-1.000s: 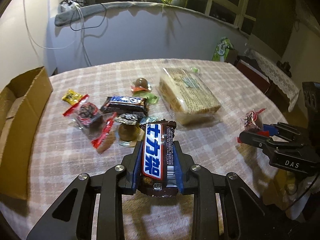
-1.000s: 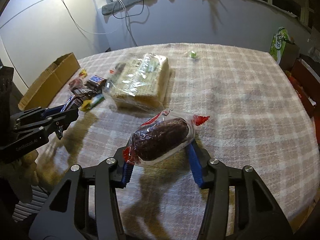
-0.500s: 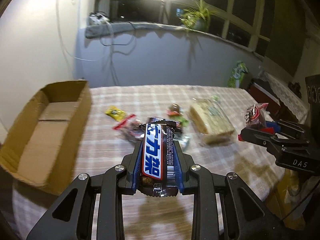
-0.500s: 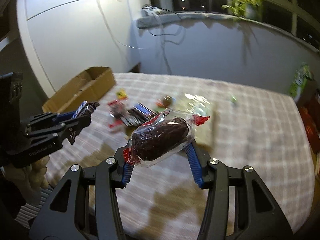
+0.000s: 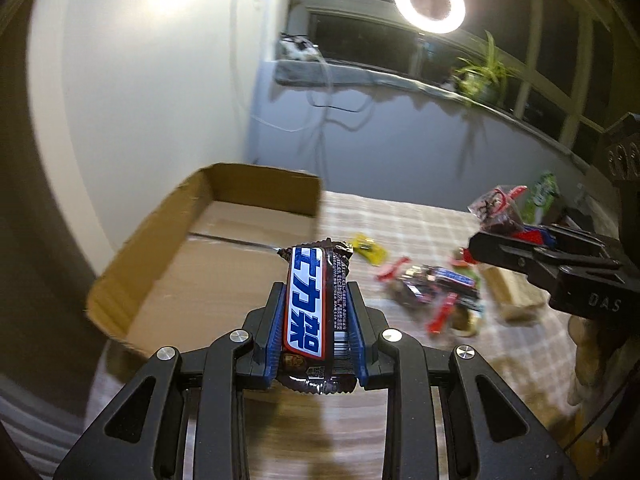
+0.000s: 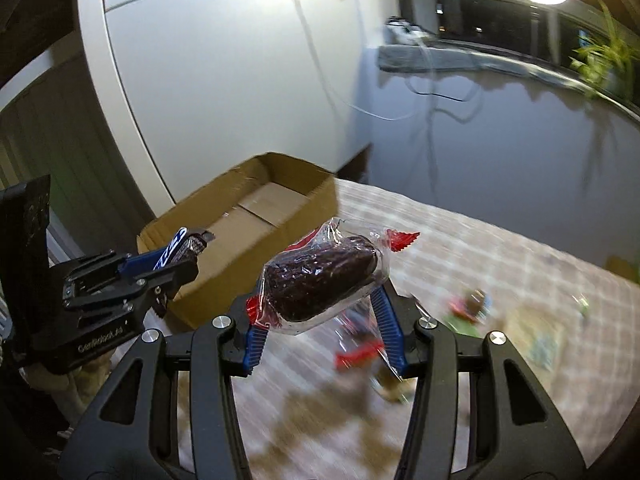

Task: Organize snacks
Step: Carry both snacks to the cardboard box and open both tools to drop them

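Left wrist view: left gripper (image 5: 316,304) jaws clamp a bar (image 5: 310,304) near the box (image 5: 224,248); right gripper (image 6: 320,304) jaws grip a cake (image 6: 320,276) right of the box

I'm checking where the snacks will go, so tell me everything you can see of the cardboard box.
The cardboard box is plain brown corrugated card, rectangular and shallow, open on top with upright walls. Its floor shows two flaps meeting at a seam, and nothing visible lies inside. It sits at the table's left end, near the white wall. The left gripper holds the chocolate bar in front of it; no gripper touches it.
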Motion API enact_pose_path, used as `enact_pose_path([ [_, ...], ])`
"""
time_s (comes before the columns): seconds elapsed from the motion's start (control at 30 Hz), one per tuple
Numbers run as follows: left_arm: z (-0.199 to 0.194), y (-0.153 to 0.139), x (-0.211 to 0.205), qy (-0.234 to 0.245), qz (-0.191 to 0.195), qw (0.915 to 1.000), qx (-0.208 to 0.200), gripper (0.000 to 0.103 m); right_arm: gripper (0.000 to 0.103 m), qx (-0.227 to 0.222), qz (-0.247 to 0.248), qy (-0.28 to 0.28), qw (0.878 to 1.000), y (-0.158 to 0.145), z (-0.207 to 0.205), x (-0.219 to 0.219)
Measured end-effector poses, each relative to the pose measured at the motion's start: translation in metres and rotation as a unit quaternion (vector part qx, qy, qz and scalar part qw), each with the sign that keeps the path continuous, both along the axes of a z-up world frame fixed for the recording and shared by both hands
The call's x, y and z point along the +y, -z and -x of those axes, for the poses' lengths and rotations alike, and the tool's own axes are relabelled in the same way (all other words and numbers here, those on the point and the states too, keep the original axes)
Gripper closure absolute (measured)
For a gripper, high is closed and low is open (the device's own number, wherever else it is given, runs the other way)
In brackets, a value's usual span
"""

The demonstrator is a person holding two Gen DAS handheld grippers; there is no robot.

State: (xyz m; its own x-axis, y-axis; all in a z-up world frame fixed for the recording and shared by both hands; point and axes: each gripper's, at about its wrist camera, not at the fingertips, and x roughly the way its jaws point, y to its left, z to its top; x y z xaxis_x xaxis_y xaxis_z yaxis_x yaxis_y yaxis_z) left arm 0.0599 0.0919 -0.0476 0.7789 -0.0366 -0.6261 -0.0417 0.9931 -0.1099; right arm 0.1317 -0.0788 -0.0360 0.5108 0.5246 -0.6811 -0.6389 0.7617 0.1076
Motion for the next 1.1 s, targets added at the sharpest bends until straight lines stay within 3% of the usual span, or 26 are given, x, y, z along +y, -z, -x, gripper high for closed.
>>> enact_pose_path([
  [0.4,-0.005,0.015,0.055,-0.051,0.007,0.9985,0.015,0.076,0.053,0.023,0.015,-0.057,0.998,0.028,-0.037,0.099],
  [0.67,-0.009,0.020,0.062,-0.057,0.013,0.9981,0.021,0.076,0.050,0.034,0.026,-0.076,0.996,0.042,-0.046,0.128],
  [0.77,-0.009,0.020,0.064,-0.060,0.016,0.9978,0.020,0.076,0.044,0.031,0.030,-0.075,0.996,0.045,-0.046,0.131],
  [0.8,-0.009,0.020,0.064,-0.060,0.016,0.9979,0.020,0.074,0.039,0.031,0.029,-0.074,0.996,0.045,-0.046,0.131],
  [0.83,-0.009,0.019,0.064,-0.059,0.016,0.9979,0.021,0.066,0.031,0.030,0.028,-0.073,0.996,0.044,-0.046,0.131],
  [0.9,-0.008,0.019,0.064,-0.062,0.013,0.9978,0.019,0.047,0.026,0.026,0.024,-0.072,0.997,0.042,-0.045,0.128],
  [1.1,-0.007,0.015,0.061,-0.065,0.011,0.9977,0.013,0.046,0.025,0.019,0.019,-0.062,0.998,0.034,-0.043,0.118],
])
